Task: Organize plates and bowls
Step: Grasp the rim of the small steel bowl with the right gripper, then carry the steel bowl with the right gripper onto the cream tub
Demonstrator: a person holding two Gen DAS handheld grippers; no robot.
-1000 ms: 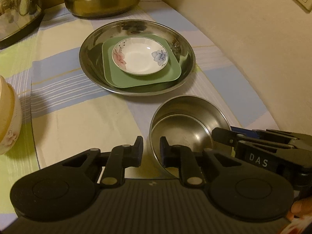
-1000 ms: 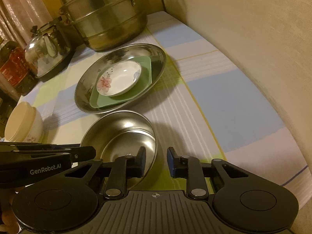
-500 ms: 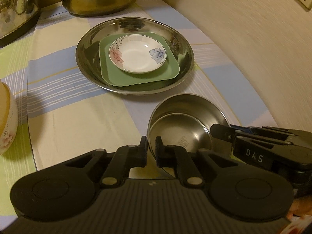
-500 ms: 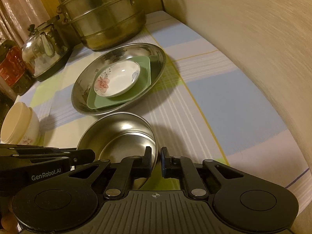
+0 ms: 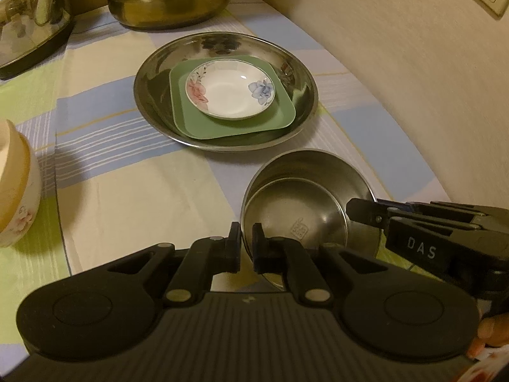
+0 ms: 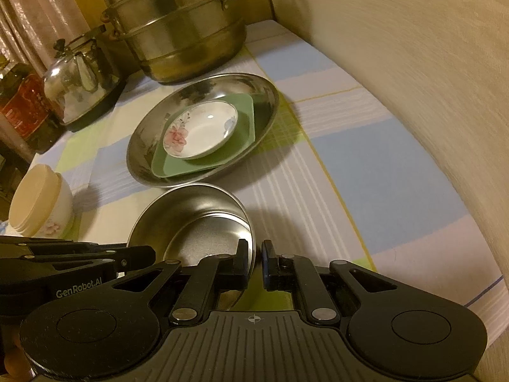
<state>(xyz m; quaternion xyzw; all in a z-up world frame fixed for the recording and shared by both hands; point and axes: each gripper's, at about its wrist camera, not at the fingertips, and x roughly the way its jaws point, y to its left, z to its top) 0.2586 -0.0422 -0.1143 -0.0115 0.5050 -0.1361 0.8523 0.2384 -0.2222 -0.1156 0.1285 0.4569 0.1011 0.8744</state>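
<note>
Now both grippers have closed on the steel bowl (image 5: 305, 203).
Left gripper (image 5: 245, 243) & right gripper (image 6: 254, 261) pinch opposite rims; bowl's by table's near edge, w/ stacked tray (image 5: 222, 47) behind. Prob. lift next.

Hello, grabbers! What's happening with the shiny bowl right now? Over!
Left gripper and right gripper both pinching the steel bowl rim, opposite sides. Plate stack waiting ahead. Path between looks open.

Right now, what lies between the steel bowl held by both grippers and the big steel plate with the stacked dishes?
Nothing but bare striped tablecloth. The left wrist view shows a short gap between the steel bowl and the big steel plate.
</note>
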